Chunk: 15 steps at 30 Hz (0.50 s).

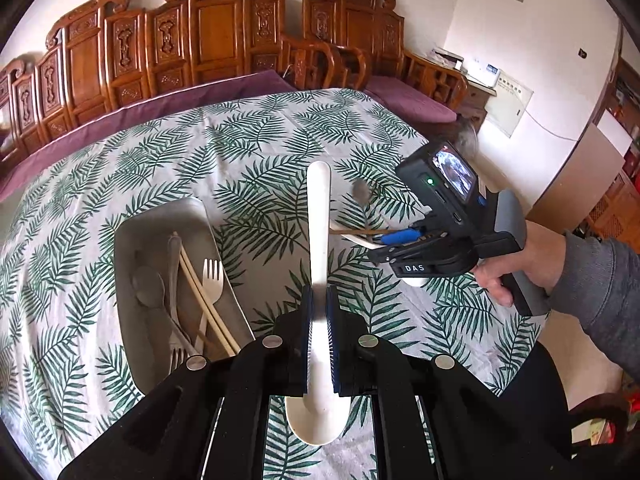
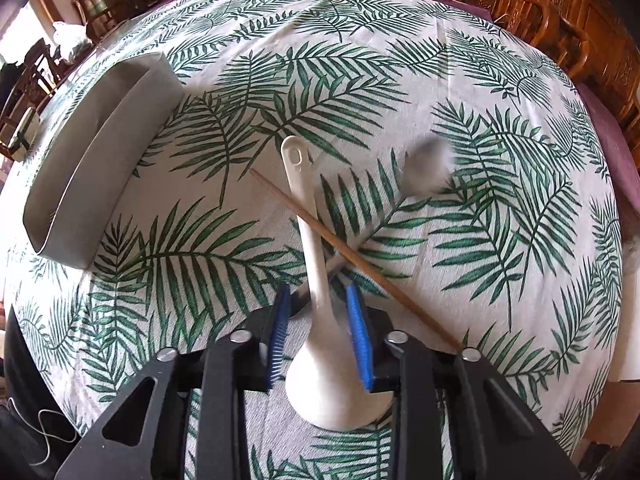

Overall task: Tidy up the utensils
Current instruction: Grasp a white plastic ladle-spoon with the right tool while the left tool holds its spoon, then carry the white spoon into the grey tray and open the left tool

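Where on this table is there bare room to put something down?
Free: the leaf-print tablecloth between the grey tray and the wooden chairs. Crowded: the tray, full of cutlery, and the patch beside it where a white spoon and chopstick lie crossed.

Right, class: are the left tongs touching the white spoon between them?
Touching. The left wrist view shows the left tongs clamped, both pads flat against the white spoon.
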Each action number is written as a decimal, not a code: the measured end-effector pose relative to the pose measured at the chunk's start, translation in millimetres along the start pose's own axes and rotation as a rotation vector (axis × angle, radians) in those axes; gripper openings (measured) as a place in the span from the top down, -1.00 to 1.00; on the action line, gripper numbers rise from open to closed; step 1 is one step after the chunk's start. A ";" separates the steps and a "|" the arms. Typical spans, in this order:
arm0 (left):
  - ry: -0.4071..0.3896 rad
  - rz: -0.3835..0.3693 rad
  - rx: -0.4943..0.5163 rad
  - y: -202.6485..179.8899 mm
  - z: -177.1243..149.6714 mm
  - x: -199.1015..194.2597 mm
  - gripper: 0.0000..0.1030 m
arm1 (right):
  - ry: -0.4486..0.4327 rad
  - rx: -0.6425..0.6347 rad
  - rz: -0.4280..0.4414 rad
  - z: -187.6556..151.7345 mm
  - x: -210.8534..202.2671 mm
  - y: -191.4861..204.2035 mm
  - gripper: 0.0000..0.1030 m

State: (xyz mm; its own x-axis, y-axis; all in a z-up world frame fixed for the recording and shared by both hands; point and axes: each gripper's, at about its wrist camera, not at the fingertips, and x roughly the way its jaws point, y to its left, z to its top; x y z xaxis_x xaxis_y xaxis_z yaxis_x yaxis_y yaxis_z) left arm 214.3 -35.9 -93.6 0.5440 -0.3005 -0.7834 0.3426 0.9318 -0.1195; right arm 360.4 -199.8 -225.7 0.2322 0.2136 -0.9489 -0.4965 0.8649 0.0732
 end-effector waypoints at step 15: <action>-0.026 0.004 -0.024 12.6 -7.4 -13.1 0.88 | -0.044 0.026 0.050 -14.2 -17.9 28.8 0.79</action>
State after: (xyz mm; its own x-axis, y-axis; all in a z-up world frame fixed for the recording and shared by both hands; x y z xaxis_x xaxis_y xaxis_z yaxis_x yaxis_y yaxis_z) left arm 205.8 -18.7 -89.4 0.5652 -0.3019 -0.7677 0.3223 0.9375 -0.1315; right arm 330.1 -185.1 -210.9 0.2444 0.2765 -0.9294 -0.4871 0.8638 0.1289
